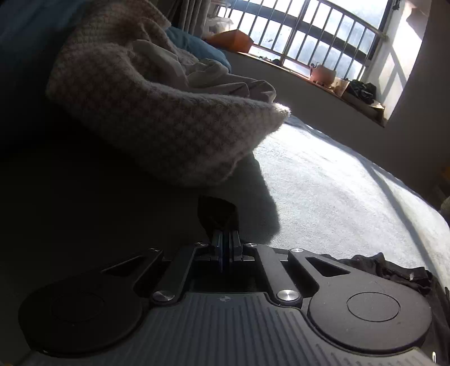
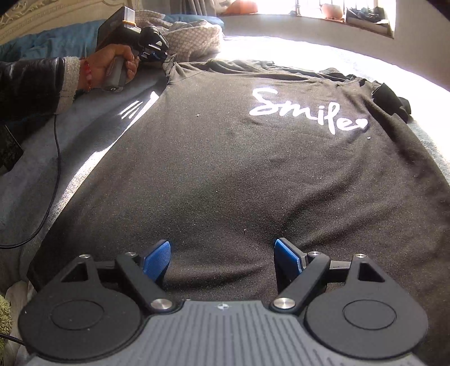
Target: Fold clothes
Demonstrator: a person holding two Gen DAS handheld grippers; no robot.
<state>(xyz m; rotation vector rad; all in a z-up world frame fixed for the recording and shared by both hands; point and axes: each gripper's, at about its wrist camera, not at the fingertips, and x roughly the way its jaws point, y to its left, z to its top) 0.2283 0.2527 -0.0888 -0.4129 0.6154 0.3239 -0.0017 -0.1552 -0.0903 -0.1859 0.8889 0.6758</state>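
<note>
Left gripper (image 2: 166, 57): clamped on black T-shirt (image 2: 225, 169) far corner | Right gripper (image 2: 222, 259): jaws held wide, pads resting on near hem | T-shirt: laid flat on bed (image 2: 92, 132).

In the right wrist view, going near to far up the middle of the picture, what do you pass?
right gripper, jaws open over the fabric → black T-shirt → white "Smile" print → sunlit bedspread → window ledge.
</note>
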